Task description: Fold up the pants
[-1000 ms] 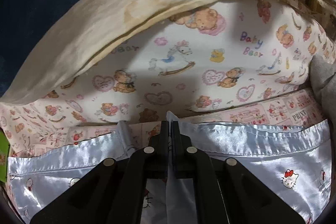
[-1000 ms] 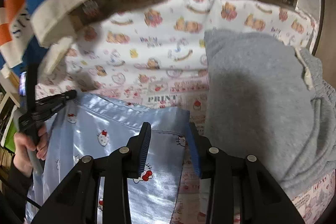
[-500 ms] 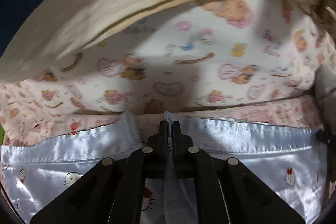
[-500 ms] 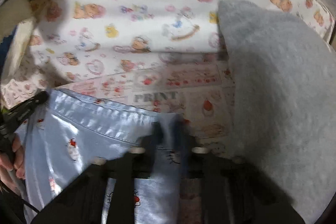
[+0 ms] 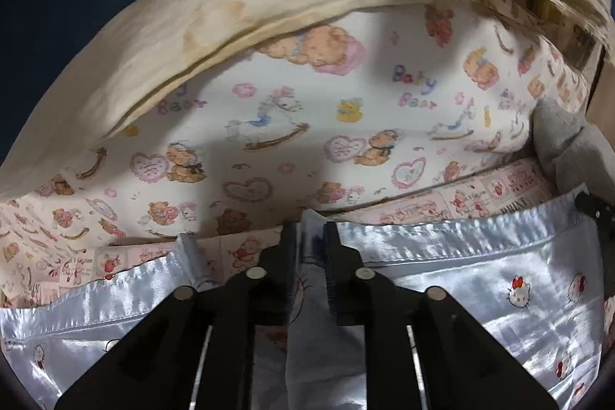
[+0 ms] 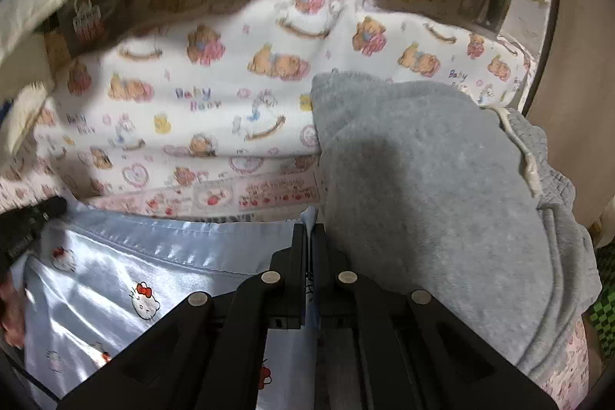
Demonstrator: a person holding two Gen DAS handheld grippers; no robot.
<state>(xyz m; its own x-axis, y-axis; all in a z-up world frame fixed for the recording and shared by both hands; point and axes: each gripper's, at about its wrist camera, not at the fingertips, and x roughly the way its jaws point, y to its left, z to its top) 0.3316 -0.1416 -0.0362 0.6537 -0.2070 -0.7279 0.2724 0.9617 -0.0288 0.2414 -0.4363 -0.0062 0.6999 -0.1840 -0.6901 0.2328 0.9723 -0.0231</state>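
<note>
Satin pale-blue pants [image 5: 480, 279] lie flat under both tools: the left gripper [image 5: 309, 237] is opening, a fold of their hem between its parting pads, while the right gripper [image 6: 309, 233] is clamped tight on the hem's corner; just right of it a grey sweatshirt [image 6: 423, 198], beyond both a bear-print sheet [image 5: 307, 125]

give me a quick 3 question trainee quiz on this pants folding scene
1. True or false: the right gripper is clamped on the satin pants.
2. Which garment lies just right of the satin pants: A grey sweatpants, B a red towel, C a black jacket?
3. What cartoon figure is printed on the satin pants?

Key: 1 true. 2 A. 3 a white cat face with a red bow.
</note>
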